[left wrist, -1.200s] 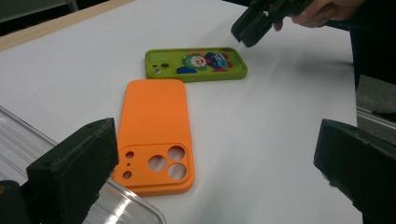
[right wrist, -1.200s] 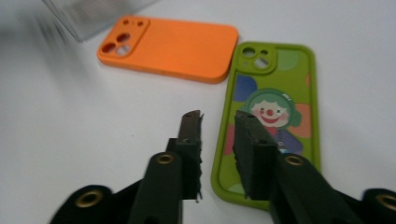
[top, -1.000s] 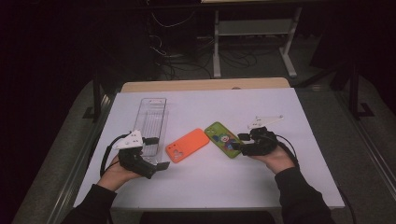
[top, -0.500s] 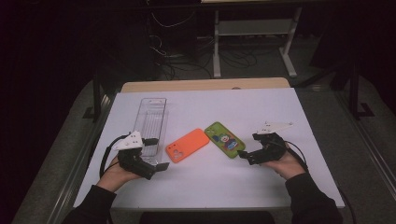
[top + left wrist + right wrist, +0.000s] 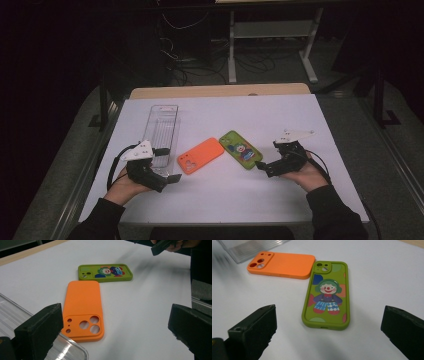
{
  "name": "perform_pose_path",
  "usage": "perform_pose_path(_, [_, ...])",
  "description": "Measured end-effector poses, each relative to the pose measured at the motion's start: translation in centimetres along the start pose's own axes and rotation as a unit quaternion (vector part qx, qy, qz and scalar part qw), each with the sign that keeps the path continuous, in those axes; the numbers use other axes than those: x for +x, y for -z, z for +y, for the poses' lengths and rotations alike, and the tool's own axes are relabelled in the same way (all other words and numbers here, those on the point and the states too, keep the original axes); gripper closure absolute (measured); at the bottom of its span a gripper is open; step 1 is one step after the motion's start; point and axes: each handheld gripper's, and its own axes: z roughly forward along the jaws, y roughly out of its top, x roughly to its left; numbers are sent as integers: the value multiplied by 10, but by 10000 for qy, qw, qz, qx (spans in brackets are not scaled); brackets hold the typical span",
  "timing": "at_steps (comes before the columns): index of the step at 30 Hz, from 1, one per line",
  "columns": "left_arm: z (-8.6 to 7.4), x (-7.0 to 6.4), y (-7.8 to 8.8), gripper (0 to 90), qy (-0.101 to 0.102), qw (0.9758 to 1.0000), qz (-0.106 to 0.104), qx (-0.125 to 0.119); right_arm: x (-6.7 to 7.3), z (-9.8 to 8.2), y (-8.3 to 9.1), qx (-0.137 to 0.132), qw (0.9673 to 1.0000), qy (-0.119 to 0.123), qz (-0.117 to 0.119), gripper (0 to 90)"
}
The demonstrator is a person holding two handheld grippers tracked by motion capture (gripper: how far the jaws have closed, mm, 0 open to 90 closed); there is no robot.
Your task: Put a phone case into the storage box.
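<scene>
Two cases down, jaws wide: pick your next hold with care

You have the green clown case (image 5: 327, 296) flat on the white table (image 5: 300, 120), touching the orange case (image 5: 83, 310) at a corner. Your right gripper (image 5: 264, 168) has just been opening and stands wide, nothing between its jaws. Your left gripper (image 5: 172, 178) is open near the clear tray (image 5: 162, 127). Approach low, squarely across a long edge.

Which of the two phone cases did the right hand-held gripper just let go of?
On the white table, two phone cases lie near the middle, beside a clear plastic tray. It's the green phone case, nearest the right hand-held gripper, whose jaws have just been opening, nothing between them. Unlike the plain orange phone case, it bears a cartoon clown.
</scene>
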Motion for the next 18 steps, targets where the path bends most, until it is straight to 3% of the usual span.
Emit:
perform_pose_path(6, [0, 0, 1, 0, 22, 10000, 15, -20, 1, 16, -10, 337, 9994, -25, -82, 7])
perform_pose_path(11, [0, 0, 3, 0, 25, 10000, 39, -34, 1, 25, -16, 383, 9992, -92, -95, 38])
perform_pose_path(18, [-1, -1, 5, 0, 115, 9999, 41, -81, -2, 40, -30, 532, 9978, -385, -84, 15])
